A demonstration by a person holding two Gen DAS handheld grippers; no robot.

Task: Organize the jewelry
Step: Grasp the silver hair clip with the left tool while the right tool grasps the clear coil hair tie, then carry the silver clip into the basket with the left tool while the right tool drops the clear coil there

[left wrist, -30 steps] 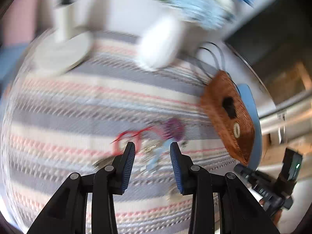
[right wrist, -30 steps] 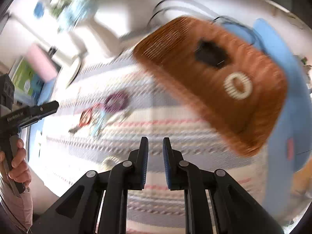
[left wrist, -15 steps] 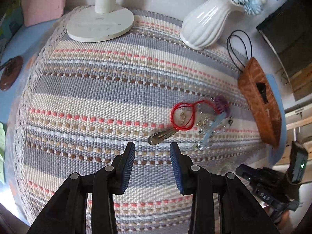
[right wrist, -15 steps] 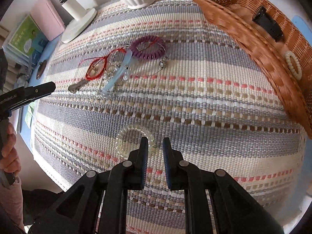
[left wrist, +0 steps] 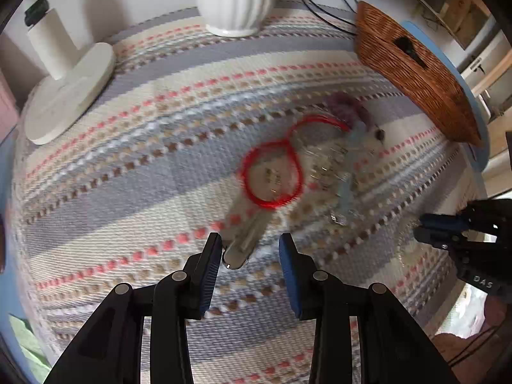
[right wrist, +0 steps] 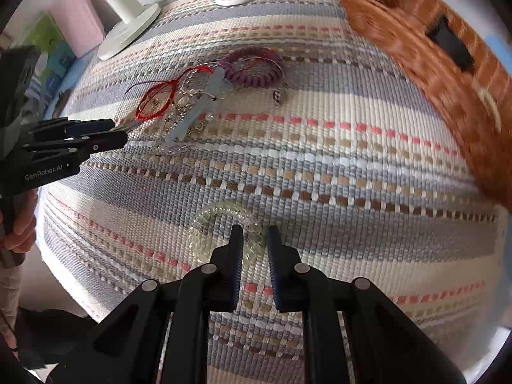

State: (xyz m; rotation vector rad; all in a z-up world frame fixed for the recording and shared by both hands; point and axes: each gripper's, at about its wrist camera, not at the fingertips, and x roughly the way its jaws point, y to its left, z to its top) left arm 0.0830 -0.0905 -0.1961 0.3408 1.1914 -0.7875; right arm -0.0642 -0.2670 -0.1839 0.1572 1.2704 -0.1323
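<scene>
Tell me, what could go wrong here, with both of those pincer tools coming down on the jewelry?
The silver clip between the left gripper fingers runs into the tangle under the red cord bracelet; lifting it might drag the silver chains along.

The right gripper straddles only one side of the clear beaded bracelet, and its jaws are nearly closed, so a thin pinch there could slip.

The wicker basket sits at the cloth's far edge; a dangling piece might miss it.
</scene>
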